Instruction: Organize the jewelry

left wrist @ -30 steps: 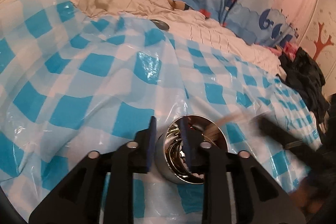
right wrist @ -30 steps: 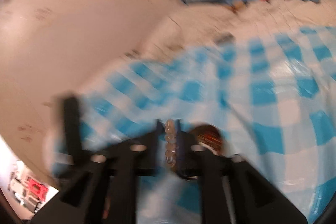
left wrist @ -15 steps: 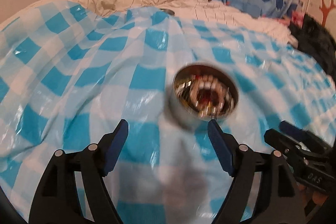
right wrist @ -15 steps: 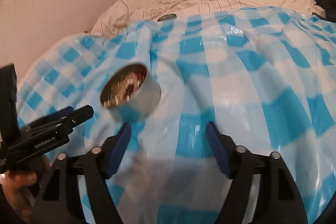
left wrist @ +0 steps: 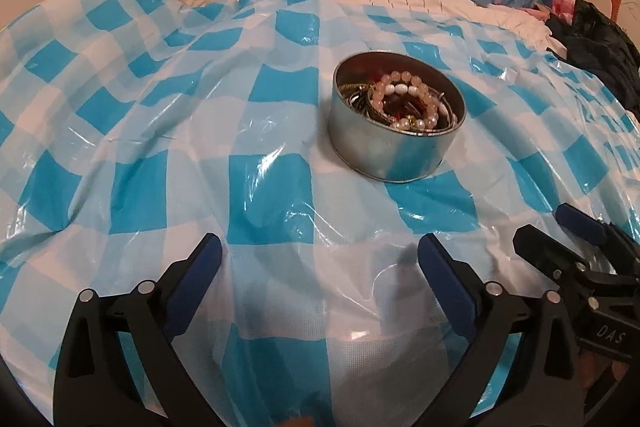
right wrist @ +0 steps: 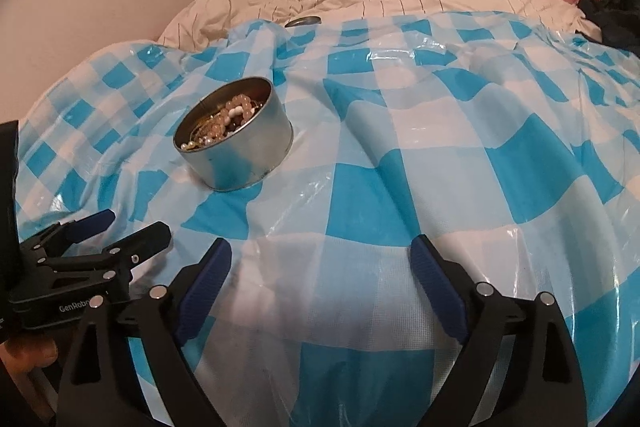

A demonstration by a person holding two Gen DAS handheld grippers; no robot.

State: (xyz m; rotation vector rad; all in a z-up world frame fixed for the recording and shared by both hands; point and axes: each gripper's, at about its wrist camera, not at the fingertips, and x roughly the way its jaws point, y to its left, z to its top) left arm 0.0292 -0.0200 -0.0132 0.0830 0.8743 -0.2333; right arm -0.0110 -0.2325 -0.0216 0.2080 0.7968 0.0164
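A bed (right wrist: 400,3) is covered by a blue-and-white checked plastic sheet (left wrist: 160,147), on which a round metal tin (left wrist: 394,143) is set.

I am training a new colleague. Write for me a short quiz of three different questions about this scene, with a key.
1. True or false: the round silver metal tin lies tipped on its side.
2. The pink and white bead bracelet is: A) inside the tin, B) on the blue and white checked plastic sheet, C) held in jaws.
3. Fill in: the jaws of the left gripper and of the right gripper stand ____.

Key: 1 false; 2 A; 3 open.
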